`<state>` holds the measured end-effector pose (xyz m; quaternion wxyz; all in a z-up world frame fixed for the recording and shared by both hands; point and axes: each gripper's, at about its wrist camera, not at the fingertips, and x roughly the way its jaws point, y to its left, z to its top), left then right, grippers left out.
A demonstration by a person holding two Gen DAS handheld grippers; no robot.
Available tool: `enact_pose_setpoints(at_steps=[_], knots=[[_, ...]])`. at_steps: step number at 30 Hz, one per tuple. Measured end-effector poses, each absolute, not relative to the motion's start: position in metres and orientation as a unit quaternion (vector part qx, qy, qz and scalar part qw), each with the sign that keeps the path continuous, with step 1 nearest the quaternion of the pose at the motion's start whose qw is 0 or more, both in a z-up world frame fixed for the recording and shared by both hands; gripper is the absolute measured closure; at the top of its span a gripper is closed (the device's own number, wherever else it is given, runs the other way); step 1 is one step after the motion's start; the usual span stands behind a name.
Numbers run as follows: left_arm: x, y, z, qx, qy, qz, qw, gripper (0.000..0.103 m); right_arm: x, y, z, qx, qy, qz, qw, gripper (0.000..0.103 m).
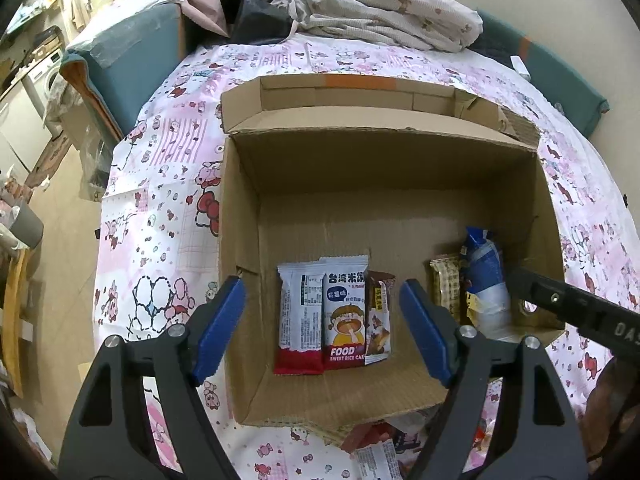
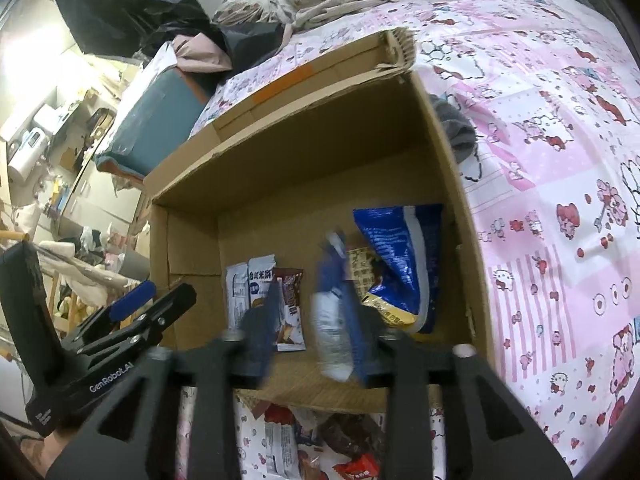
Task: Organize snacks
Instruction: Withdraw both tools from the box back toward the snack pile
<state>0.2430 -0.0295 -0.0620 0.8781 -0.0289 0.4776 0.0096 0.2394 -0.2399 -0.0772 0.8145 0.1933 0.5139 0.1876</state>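
An open cardboard box [image 1: 240, 208] [image 2: 452, 152] lies on a pink cartoon-print bedsheet. Along its floor at the left lie a white-and-red packet [image 1: 298, 320], a rice cake packet [image 1: 344, 316] and a brown cake packet [image 1: 378, 320] [image 2: 290, 308]. At the right are a beige packet [image 1: 446, 288] and a blue bag [image 2: 400, 264]. My left gripper [image 1: 324, 328] stands open above the three packets, touching none. My right gripper [image 2: 310, 320] is blurred and open. A blurred blue-and-white packet [image 2: 332, 320] hangs loose beside its right finger.
Several loose snack packets [image 2: 320, 440] [image 1: 380, 448] lie on the sheet in front of the box. Heaped bedding [image 1: 380, 8] sits behind it, and a grey sock [image 2: 460, 128] lies by its right wall. A teal cushion [image 1: 128, 60] and the floor are at the left.
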Motion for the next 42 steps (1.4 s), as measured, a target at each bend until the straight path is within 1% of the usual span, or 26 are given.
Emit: enact_pose_setpoints(at_steps=[1,2,5,7,9,12,16,28,35,42], knots=[[0.242,-0.028,-0.061,-0.032,0.477,0.009,0.878,0.026,0.238,-0.243,-0.075,0.197,0.508,0.182,0.819,0.033],[0.241,-0.027,-0.06,-0.034,0.477,0.009,0.878,0.026,0.237,-0.244,-0.074,0.198,0.502,0.178,0.823,0.029],[0.238,-0.023,-0.057,-0.042,0.476,0.01,0.878,0.025,0.234,-0.246,-0.069,0.193,0.494,0.173,0.83,0.028],[0.235,-0.02,-0.055,-0.047,0.479,0.006,0.877,0.024,0.23,-0.248,-0.066,0.2,0.492,0.173,0.83,0.022],[0.23,-0.018,-0.05,-0.047,0.476,0.006,0.878,0.024,0.223,-0.249,-0.062,0.205,0.48,0.178,0.834,0.009],[0.222,-0.014,-0.043,-0.048,0.469,0.004,0.882,0.024,0.21,-0.243,-0.052,0.187,0.463,0.204,0.842,0.001],[0.211,-0.007,-0.035,-0.053,0.461,0.007,0.886,0.024,0.194,-0.237,-0.041,0.166,0.454,0.213,0.849,0.0],[0.169,0.011,-0.032,-0.085,0.473,0.008,0.877,0.024,0.149,-0.252,-0.036,0.174,0.456,0.17,0.856,0.0],[0.149,0.014,-0.034,-0.089,0.481,0.011,0.872,0.024,0.126,-0.257,-0.041,0.186,0.472,0.179,0.843,0.0],[0.135,0.018,-0.041,-0.094,0.491,0.021,0.866,0.024,0.112,-0.256,-0.052,0.169,0.499,0.159,0.835,0.0]])
